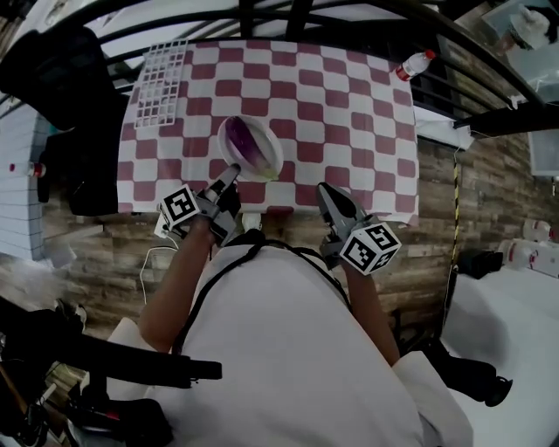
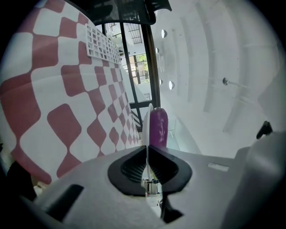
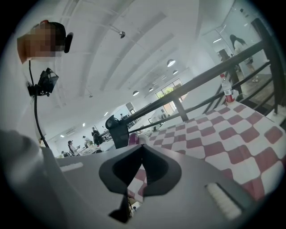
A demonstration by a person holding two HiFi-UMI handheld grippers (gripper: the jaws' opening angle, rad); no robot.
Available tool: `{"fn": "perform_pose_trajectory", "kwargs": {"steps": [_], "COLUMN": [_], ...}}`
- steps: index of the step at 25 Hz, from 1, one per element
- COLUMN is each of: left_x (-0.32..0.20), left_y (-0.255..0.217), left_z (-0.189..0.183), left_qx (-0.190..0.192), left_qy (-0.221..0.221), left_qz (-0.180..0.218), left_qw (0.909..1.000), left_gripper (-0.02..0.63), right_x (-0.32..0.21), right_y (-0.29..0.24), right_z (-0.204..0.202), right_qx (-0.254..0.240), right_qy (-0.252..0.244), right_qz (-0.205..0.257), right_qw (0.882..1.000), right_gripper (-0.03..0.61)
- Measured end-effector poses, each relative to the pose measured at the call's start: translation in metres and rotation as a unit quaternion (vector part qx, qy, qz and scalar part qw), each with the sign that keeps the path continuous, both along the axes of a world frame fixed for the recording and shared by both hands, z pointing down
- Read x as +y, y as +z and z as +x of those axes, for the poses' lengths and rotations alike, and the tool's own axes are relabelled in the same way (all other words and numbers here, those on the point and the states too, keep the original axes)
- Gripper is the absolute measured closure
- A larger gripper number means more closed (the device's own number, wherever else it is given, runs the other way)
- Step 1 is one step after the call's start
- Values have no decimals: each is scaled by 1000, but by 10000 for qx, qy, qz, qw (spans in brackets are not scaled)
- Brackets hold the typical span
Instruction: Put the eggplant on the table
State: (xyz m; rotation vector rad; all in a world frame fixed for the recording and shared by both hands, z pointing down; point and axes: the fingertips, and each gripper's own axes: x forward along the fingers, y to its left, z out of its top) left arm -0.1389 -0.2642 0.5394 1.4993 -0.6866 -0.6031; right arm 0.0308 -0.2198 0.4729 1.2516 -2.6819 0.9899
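Note:
A purple eggplant [image 1: 247,142] lies in a white plate [image 1: 278,159] near the front edge of the red-and-white checked table [image 1: 349,113]. My left gripper [image 1: 232,171] reaches the plate's near rim and is shut on it. In the left gripper view the thin white plate rim [image 2: 146,125] runs between the closed left gripper [image 2: 146,146], with the eggplant [image 2: 158,127] just beyond. My right gripper [image 1: 323,190] hovers at the table's front edge, right of the plate, shut and holding nothing. In the right gripper view the right gripper [image 3: 142,146] has its tips together, and the eggplant [image 3: 133,138] shows just past them.
A white wire rack [image 1: 162,83] lies at the table's far left corner. A plastic bottle with a red cap [image 1: 414,65] stands at the far right corner. A black railing [image 1: 288,22] runs behind the table. The floor around is wood-patterned.

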Motion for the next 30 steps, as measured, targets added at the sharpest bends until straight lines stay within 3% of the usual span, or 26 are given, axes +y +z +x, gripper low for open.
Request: {"fn": "perform_pose_trajectory", "kwargs": {"steps": [10,21,25,30], "left_x": [-37,-50,-52,-59], "left_y": [38,57,83,105], "left_z": [0,3,-2,1], "left_qx": [214,258,-53,-107], "left_qy": [576,411,313,258], "left_qz": [-34,-75,-231,-347], "left_qw": [9981,9988,9992,9990], "left_gripper": [594,594,594,594], "right_x": [-31,-52,-60,-63], "right_y": [8,11,11,11], "right_z": [-15,-13,-9,4], "right_qx": [128,233,296,395], "right_qy": [273,-68,-224,-225], "right_qz": [-150,-263,-293,-345], "right_qw": [9994,9994,9989,9984], "right_gripper": [571,571,571,571]}}
